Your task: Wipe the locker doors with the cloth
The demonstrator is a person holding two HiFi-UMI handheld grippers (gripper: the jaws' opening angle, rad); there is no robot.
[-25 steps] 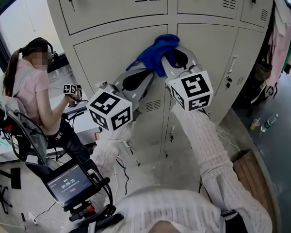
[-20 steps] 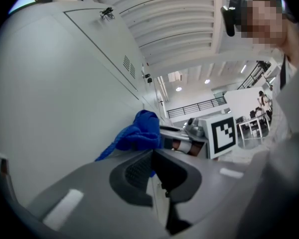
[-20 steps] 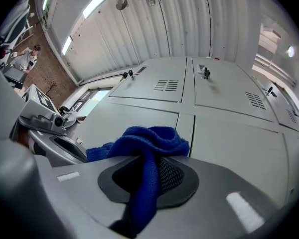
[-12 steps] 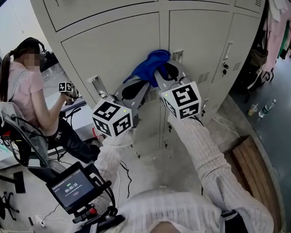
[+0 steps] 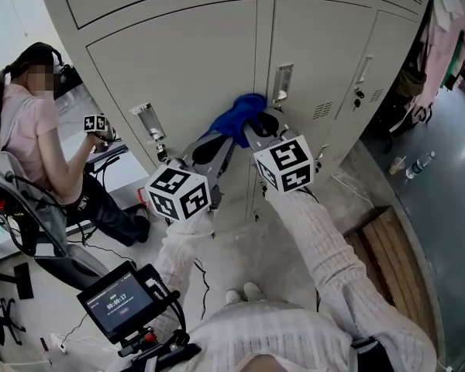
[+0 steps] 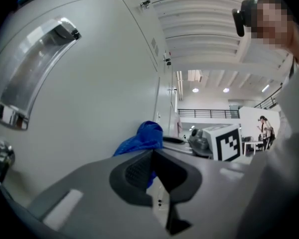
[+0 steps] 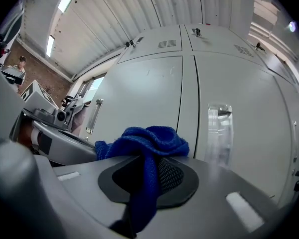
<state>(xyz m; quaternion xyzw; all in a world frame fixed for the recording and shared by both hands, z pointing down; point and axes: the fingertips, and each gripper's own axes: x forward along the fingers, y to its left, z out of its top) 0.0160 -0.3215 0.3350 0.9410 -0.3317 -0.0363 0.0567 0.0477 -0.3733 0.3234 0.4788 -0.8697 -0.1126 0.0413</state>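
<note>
The cloth is sliding lower down the locker door.
The left gripper and right gripper are staying closed on it; wiping is progressing downward.

Blue cloth bunched against grey locker doors, held at right tongs, its tail reaching left tongs, seated person far left, bottle on floor right.

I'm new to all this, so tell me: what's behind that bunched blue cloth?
The pale grey metal locker door, near the seam between two doors. The patch under the bunched blue cloth is hidden.
</note>
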